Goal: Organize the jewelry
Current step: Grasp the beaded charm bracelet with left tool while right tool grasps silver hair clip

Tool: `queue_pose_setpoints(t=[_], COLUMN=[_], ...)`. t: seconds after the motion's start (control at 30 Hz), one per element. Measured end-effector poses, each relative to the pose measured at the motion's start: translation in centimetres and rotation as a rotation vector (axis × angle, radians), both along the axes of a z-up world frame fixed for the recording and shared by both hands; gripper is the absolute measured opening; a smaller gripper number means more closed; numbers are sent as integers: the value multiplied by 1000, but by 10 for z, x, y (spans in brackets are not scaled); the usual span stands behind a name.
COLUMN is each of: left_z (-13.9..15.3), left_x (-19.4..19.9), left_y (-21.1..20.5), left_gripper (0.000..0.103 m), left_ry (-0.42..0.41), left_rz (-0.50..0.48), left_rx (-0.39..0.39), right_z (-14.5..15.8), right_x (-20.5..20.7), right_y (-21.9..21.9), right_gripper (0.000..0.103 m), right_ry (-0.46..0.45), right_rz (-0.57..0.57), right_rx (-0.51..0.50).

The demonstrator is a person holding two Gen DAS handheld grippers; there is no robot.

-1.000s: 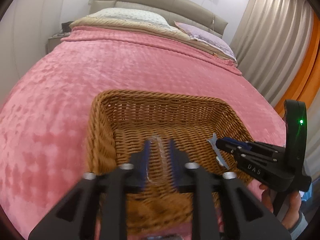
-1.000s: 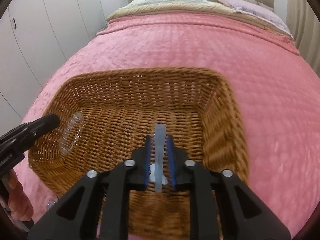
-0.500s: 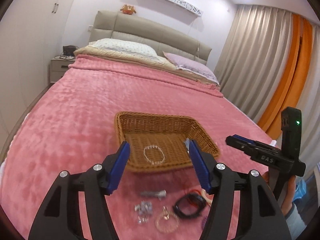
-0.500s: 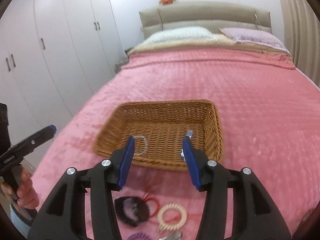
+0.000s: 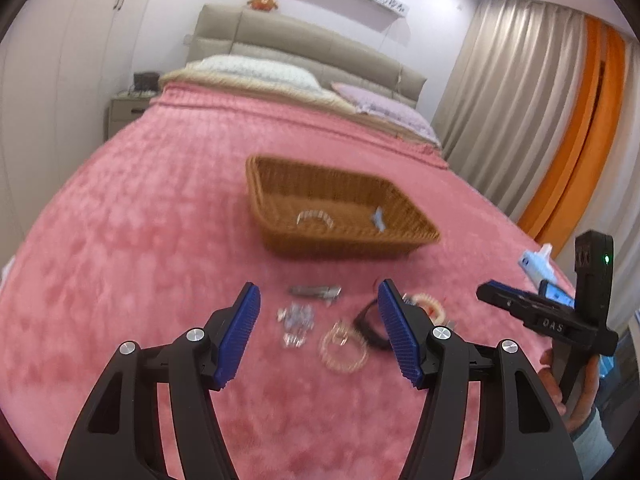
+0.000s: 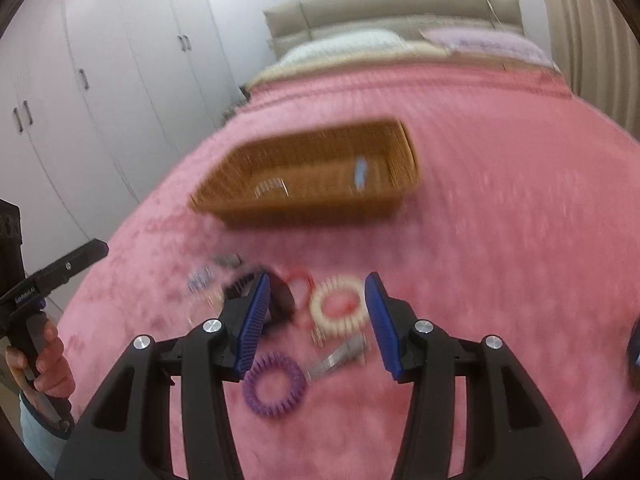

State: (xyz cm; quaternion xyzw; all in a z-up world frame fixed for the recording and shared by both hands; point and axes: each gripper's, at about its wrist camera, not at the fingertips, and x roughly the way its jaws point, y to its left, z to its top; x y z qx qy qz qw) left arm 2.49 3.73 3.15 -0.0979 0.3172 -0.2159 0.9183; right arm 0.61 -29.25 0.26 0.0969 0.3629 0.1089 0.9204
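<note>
Left gripper (image 5: 318,332) spread empty, clear spiral bracelet (image 5: 343,347) on blanket

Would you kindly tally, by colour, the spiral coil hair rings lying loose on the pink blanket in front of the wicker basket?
Cream-white spiral coil ring: 1
Purple spiral coil ring: 1
Clear, peach-tinted spiral coil ring: 1
Total: 3
The black band beside them is too blurred to class, so it is left out.
</note>
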Motion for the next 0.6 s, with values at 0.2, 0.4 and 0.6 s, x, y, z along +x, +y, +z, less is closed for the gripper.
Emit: queue_pose_setpoints(t=[0.2,0.4,0.6], left_z=[-33,-53,-66], left_x=[8,21,31], left_y=[1,-8,-14], left_gripper=[58,53,49], left_ry=[89,161,230], left_rz=[12,10,-21], left_rx=[20,72,103], right_z=[-47,-64,-63], right_x=[-9,-1,11], right_y=[-1,-3,15], right_gripper=[36,36,31], right_ry=[130,186,175], right_rz=[-39,-75,-126], right_rx=[30,65,-34])
